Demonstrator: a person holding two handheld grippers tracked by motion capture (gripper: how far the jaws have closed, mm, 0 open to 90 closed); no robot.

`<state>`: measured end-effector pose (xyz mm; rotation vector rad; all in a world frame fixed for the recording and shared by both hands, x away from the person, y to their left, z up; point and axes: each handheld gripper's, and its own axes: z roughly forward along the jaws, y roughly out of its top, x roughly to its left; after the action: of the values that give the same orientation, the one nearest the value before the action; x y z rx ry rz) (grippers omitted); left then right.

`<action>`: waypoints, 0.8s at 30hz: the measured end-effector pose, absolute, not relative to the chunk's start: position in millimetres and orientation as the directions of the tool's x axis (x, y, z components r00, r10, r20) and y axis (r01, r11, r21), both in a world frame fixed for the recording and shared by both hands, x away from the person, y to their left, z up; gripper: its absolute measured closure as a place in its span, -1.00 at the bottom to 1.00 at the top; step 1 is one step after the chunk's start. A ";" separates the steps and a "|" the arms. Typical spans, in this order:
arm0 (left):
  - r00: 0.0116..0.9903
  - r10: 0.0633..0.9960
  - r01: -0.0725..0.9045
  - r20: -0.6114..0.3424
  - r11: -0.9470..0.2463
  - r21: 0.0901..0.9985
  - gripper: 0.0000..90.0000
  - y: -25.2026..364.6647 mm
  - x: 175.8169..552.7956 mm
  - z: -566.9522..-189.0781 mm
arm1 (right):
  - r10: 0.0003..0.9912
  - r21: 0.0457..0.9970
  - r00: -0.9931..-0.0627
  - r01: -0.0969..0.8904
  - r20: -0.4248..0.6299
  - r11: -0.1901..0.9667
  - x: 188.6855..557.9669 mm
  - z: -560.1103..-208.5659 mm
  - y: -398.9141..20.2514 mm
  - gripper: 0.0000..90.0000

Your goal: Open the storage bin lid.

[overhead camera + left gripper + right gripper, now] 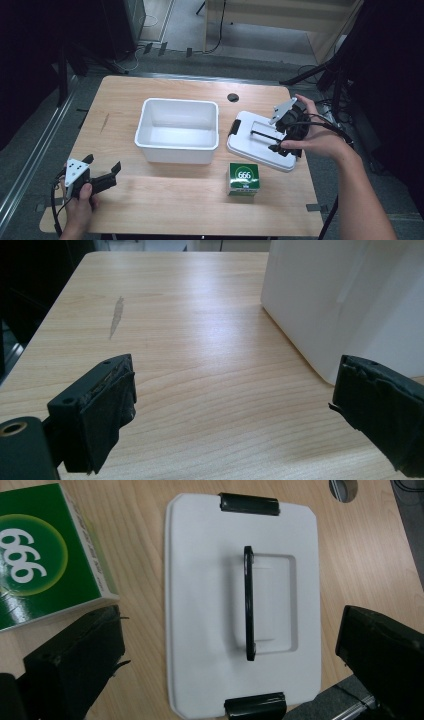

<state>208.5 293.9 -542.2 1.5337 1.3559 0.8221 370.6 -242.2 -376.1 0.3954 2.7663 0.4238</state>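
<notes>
Wooden desk [150, 200] first, broad and pale, carrying everything. At its middle, an open white tub [177, 131], empty, taken here as the landmark. Just right of the tub, lying flat on the desk and tilted a little: a white lid [252, 145] with a black carry handle [249, 602] across its recess and a black clip at each short end. In front of the tub's right corner, touching neither tub nor lid: a small green box [243, 178] printed 666. Directly over the lid, right hand-held gripper [282, 132], jaws spread as wide as they go, nothing between them, pads clear of the plastic; from its own camera, handle centred in the gap, running away from the camera, parallel to the jaw faces rather than across them. So, for a pinch on that bar, a straight drop probably enough, both jaws already standing either side of it. Lid's long axis along the same line as the handle, clip to clip. Far to the tub's front left, near the desk corner, left hand-held gripper [102, 172], likewise gaping and holding nothing, pointed at the tub's near left wall with bare wood between. Right hand plainly the nearer to the lid; left well apart, tub in between.
</notes>
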 end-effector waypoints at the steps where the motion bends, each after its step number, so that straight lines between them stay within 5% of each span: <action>1: 0.176 0.981 0.381 -0.082 0.009 0.925 -0.90 294.0 208.5 -542.2 | 0.314 0.330 -0.911 0.220 -0.267 0.918 368.7 -375.7 -241.0 -1.00; 24: 0.191 0.978 0.374 -0.087 0.010 0.928 -0.90 295.7 207.5 -541.9 | 0.238 0.348 -0.933 0.135 -0.272 0.928 339.8 -369.5 -218.2 -1.00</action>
<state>207.5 295.7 -541.9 1.5313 1.3397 0.8135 339.8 -218.2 -369.5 0.2751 2.7743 0.4694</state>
